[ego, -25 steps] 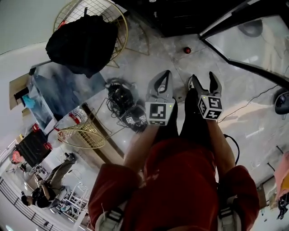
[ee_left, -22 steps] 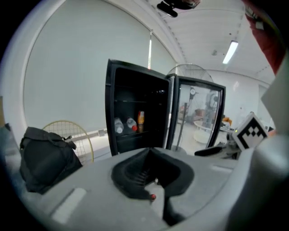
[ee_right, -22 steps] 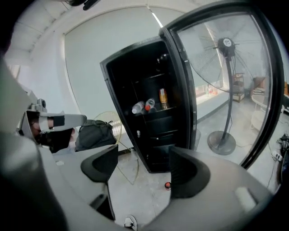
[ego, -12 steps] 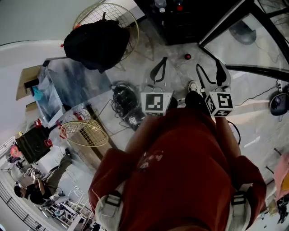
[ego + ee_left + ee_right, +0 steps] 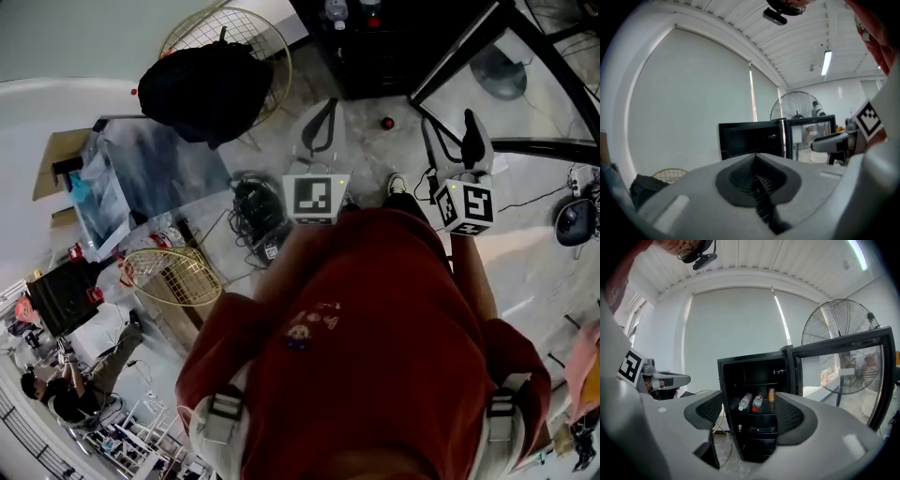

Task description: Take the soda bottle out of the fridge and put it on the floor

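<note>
The soda bottle [image 5: 757, 401] lies on the open fridge's [image 5: 725, 394] shelf, cap end forward, well ahead and framed between the right gripper's [image 5: 749, 414] spread, empty jaws; the left gripper [image 5: 757, 180] is pressed together.

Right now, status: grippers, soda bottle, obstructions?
Left gripper shut, empty. Right gripper open, empty, facing open fridge. Two bottles lie on its shelf, untouched. Path looks clear.
</note>
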Demonstrator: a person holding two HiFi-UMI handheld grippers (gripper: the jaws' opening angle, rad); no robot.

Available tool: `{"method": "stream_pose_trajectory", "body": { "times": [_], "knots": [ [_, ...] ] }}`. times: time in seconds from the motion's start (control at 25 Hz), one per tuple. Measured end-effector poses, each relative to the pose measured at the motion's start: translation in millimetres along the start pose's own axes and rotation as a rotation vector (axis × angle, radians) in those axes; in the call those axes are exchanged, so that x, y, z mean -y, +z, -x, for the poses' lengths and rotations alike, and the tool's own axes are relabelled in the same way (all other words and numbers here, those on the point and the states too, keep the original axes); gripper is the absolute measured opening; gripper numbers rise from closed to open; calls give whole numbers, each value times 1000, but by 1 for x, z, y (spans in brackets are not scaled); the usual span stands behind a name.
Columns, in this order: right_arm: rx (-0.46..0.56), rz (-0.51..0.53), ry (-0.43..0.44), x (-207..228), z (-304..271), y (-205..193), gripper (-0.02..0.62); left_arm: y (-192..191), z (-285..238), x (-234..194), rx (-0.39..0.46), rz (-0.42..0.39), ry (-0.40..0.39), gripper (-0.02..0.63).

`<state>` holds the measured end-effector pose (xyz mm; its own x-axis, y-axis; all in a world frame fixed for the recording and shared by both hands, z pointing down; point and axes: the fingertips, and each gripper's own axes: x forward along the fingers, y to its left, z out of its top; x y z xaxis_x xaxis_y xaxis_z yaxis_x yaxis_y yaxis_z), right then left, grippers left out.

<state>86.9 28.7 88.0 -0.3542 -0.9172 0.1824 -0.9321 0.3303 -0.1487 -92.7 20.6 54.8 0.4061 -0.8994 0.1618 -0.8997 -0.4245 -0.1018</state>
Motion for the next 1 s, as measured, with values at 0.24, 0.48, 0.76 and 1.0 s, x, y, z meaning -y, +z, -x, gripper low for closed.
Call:
{"method": "stream_pose_trajectory", "body": {
  "times": [0.24,0.48,0.76,1.0],
  "knots": [
    [21,4,-23,-2,2,7,347,11,5,-3,20,-11,-11,0],
    [44,29,-60,6,3,19,345,13,1,0,31,-29,-20,0],
    [59,59,-77,8,6,29,224,16,0,-3,46,-6,-18,0],
    [64,65,-73,8,13,31,111,17,0,5,54,-3,-33,0]
  ]
}}
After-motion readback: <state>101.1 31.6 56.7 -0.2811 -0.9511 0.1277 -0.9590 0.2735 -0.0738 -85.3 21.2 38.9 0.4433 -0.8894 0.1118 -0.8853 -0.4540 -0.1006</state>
